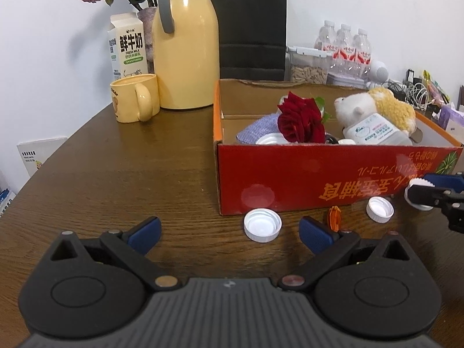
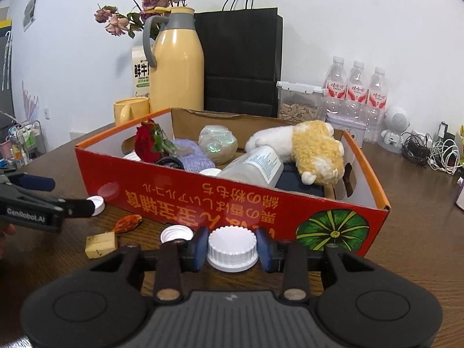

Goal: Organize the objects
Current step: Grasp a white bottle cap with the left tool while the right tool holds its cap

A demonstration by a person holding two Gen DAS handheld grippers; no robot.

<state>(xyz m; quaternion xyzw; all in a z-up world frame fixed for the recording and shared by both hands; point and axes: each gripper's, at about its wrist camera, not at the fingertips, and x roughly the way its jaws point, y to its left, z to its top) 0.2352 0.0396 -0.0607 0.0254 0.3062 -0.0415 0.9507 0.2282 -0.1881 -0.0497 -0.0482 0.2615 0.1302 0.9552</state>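
My right gripper (image 2: pixel 232 250) is shut on a white ribbed cap (image 2: pixel 232 242), low over the table against the front wall of the red cardboard box (image 2: pixel 203 200). In the left wrist view the same gripper (image 1: pixel 420 195) shows at the right edge. My left gripper (image 1: pixel 230 236) stands open, and an upturned white cap (image 1: pixel 262 225) lies just ahead of its fingers. Another white cap (image 1: pixel 380 209) and an orange wrapped sweet (image 1: pixel 334 217) lie along the box front. A small wooden block (image 2: pixel 101 243) sits nearby. The box holds a red rose (image 1: pixel 301 121), a plush toy (image 2: pixel 313 148) and a bottle (image 2: pixel 255 165).
Behind the box stand a yellow thermos jug (image 1: pixel 185 55), a yellow mug (image 1: pixel 136 97), a milk carton (image 1: pixel 127 43), a black paper bag (image 1: pixel 249 26), a seed container (image 2: pixel 298 101) and water bottles (image 2: pixel 356 92). Tangled cables (image 2: pixel 435 150) lie far right. The table edge curves round on the left.
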